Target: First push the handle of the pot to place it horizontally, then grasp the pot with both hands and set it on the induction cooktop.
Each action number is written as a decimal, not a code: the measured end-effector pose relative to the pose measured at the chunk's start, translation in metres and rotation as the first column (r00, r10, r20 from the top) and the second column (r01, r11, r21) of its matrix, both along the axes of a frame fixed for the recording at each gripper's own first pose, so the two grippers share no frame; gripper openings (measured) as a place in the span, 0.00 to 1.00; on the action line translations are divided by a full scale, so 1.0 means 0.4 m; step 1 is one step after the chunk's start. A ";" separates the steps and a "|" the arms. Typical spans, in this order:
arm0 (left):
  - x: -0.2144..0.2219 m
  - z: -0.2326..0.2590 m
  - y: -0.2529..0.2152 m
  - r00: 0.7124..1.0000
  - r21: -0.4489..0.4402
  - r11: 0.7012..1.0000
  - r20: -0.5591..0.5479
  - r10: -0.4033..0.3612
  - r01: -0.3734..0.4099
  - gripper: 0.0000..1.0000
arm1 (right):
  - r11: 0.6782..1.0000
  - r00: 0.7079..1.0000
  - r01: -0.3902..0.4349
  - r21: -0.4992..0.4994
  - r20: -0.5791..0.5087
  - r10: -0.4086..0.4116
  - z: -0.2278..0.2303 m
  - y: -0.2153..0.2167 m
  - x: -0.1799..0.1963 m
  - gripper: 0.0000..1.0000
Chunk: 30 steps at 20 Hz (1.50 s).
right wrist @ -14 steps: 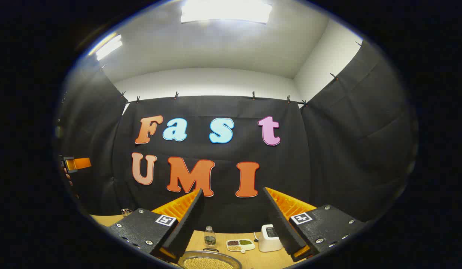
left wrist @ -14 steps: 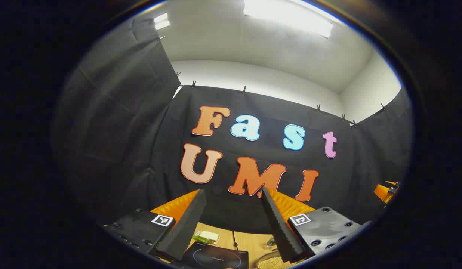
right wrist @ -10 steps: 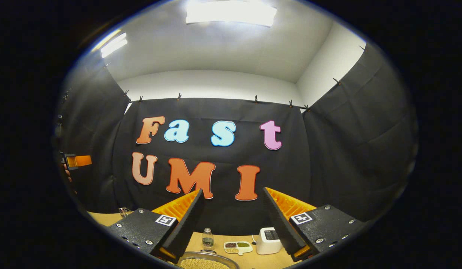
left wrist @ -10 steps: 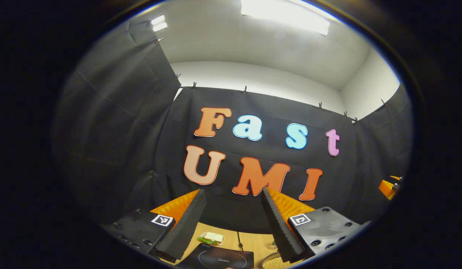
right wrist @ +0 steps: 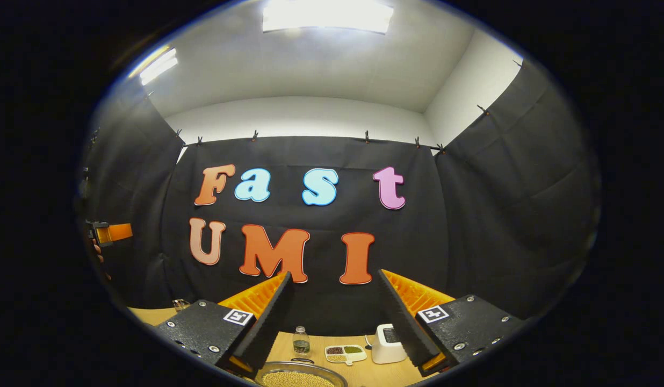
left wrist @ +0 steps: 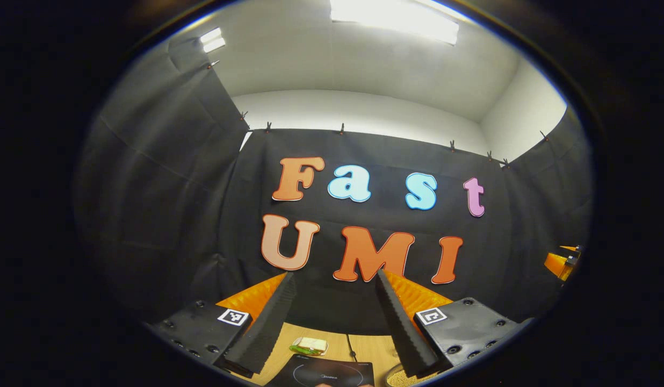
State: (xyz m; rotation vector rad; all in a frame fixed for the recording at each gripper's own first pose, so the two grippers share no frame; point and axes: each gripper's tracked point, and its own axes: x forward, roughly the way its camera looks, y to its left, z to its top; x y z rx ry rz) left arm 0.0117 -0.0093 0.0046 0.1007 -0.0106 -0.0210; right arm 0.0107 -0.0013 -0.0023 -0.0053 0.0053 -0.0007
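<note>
We see the left gripper (left wrist: 334, 285) held high with fingers spread wide, gripping nothing; below it the cooktop (left wrist: 324, 372) lies on the counter (left wrist: 364, 346). The right gripper (right wrist: 334, 285) is likewise wide apart and empty. The pot (right wrist: 300, 376), apparently full of pale grains, sits on the counter just beneath it, right of the cooktop.
</note>
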 end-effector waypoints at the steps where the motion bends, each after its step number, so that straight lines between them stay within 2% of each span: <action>1: 0.001 -0.005 -0.010 1.000 0.002 1.000 -0.005 -0.012 0.012 0.97 | 1.000 1.000 -0.003 0.003 -0.002 0.003 -0.004 0.006 0.001 0.95; 9: 0.013 -0.038 -0.040 0.999 0.035 0.998 -0.018 -0.051 0.052 0.97 | 0.999 0.998 -0.033 0.040 -0.048 0.035 -0.076 0.026 0.005 0.96; 13: 0.016 -0.044 -0.038 1.000 0.080 0.997 -0.005 -0.020 0.020 0.97 | 0.999 0.998 -0.038 0.014 -0.049 0.039 -0.112 0.022 0.000 0.95; 15: 0.010 -0.047 -0.051 1.000 0.080 0.996 0.002 -0.026 0.026 0.97 | 1.000 0.998 -0.018 0.012 -0.058 0.019 -0.127 0.005 -0.004 0.96; 18: 0.019 -0.056 -0.050 1.000 0.078 0.997 0.000 -0.029 0.029 0.97 | 0.999 0.994 -0.043 0.017 -0.104 0.045 -0.182 0.022 -0.006 0.95; 22: 0.028 -0.083 -0.036 1.000 0.084 0.996 -0.010 -0.015 0.016 0.97 | 0.999 0.980 -0.035 -0.013 -0.199 0.032 -0.290 0.022 -0.008 0.96; 30: 0.042 -0.126 0.008 0.999 0.086 0.996 -0.035 0.014 -0.011 0.97 | 0.996 0.936 -0.093 0.005 -0.341 0.089 -0.459 0.084 -0.034 0.95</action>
